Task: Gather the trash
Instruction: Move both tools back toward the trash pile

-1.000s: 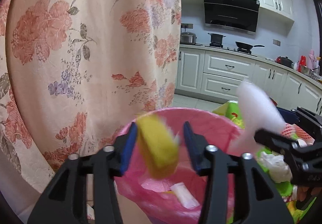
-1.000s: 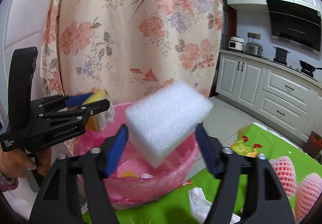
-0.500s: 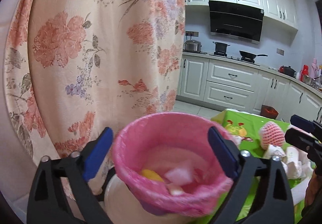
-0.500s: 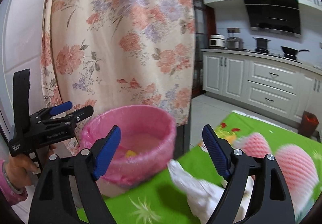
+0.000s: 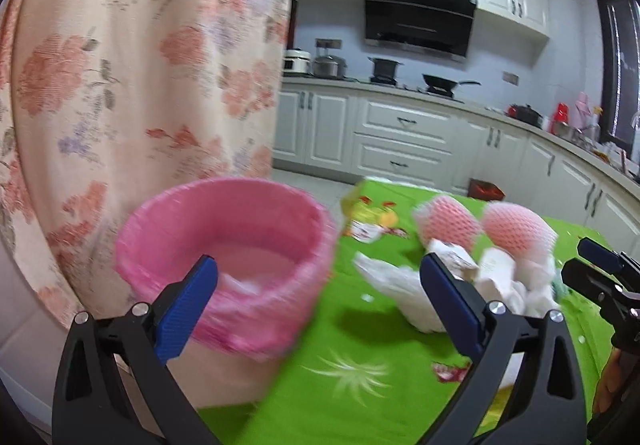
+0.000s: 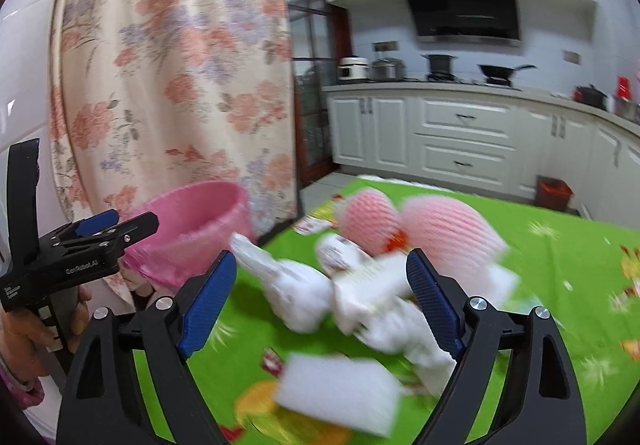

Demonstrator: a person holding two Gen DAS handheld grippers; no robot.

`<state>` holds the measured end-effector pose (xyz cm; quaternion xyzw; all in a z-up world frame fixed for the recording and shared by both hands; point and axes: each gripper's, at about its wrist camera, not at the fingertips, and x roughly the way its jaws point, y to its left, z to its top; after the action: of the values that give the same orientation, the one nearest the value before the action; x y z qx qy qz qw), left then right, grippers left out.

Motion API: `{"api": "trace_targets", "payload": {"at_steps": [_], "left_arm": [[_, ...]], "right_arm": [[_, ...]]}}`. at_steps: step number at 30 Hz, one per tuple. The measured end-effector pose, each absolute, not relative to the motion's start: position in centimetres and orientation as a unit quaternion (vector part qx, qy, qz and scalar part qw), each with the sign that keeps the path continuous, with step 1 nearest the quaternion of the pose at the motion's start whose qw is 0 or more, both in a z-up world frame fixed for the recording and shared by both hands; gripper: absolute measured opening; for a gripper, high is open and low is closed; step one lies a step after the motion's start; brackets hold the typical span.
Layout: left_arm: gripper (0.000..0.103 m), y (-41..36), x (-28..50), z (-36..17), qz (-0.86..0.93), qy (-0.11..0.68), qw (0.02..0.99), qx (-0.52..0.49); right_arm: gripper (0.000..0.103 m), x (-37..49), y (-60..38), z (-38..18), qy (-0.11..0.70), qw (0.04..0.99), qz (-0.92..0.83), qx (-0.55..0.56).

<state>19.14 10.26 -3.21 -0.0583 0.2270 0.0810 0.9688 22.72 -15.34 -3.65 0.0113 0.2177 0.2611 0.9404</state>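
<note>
Left wrist view, pink-lined bin (image 5: pixel 228 269), blurred, perhaps white scraps inside

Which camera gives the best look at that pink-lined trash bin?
The left wrist view: the pink-lined bin sits close and large, its open top and some white trash inside visible, though blurred. In the right wrist view it is smaller, partly behind the left gripper, contents unseen.

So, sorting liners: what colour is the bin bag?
Pink; the bin bag shows best in the left wrist view.
</note>
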Motion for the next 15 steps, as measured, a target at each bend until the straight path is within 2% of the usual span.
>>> {"api": "trace_targets", "payload": {"at_steps": [15], "left_arm": [[0.098,-1.9,20.4,-7.5,-0.023,0.276,0.961,-0.016]], "right_arm": [[0.082,21.1,-26.1,-7.2,0.248,0.956,0.148,0.049]]}}
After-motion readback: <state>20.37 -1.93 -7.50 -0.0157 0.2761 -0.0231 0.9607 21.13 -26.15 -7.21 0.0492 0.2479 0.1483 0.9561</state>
